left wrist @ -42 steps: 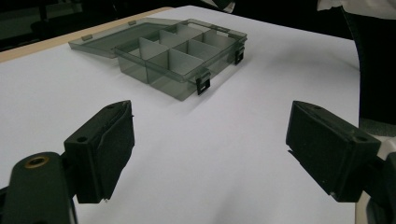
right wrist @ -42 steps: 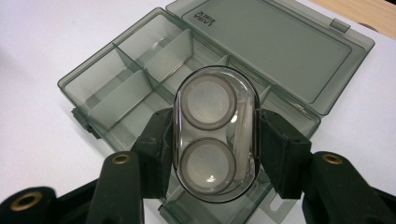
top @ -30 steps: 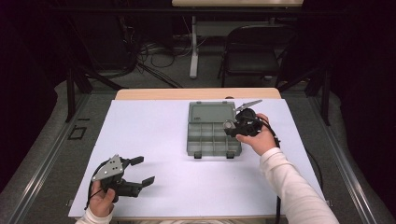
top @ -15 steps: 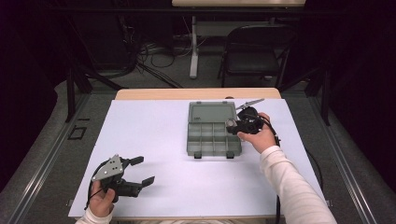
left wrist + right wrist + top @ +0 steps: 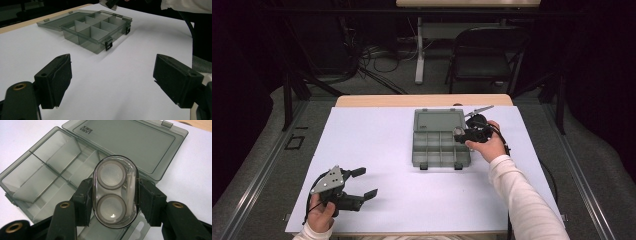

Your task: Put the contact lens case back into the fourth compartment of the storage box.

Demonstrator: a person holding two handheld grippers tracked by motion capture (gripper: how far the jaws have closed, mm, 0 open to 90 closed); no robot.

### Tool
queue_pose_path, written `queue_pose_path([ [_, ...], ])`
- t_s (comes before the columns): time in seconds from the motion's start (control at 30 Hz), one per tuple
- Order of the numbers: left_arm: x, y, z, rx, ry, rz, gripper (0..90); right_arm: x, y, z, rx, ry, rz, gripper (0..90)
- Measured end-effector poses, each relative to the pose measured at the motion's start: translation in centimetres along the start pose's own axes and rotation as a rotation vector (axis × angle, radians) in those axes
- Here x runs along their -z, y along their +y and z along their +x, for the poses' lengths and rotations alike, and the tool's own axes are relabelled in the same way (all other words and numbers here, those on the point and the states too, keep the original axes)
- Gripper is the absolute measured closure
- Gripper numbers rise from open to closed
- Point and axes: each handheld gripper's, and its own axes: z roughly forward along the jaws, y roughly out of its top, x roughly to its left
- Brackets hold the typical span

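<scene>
My right fingers (image 5: 113,202) clamp the clear oval case (image 5: 115,191) by its sides, above the organizer box's (image 5: 45,182) right compartments, ready to lower in. My left fingers (image 5: 357,184) rest wide open, near-left on the desk (image 5: 377,145), out of the way.

In the right gripper view we see our right gripper (image 5: 115,195) clamping a clear oval case (image 5: 115,191) with two round wells between its black pads (image 5: 83,200), held above the open grey compartment box (image 5: 50,172), whose lid (image 5: 127,142) lies flat on the white tabletop (image 5: 190,180).
</scene>
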Motion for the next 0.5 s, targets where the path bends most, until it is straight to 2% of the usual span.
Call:
queue_pose_path([
  [0.5,0.0,0.0,0.0,-0.001,-0.001,0.001,15.9,-1.4,-0.1,-0.5,-0.008,0.006,0.007,48.7],
])
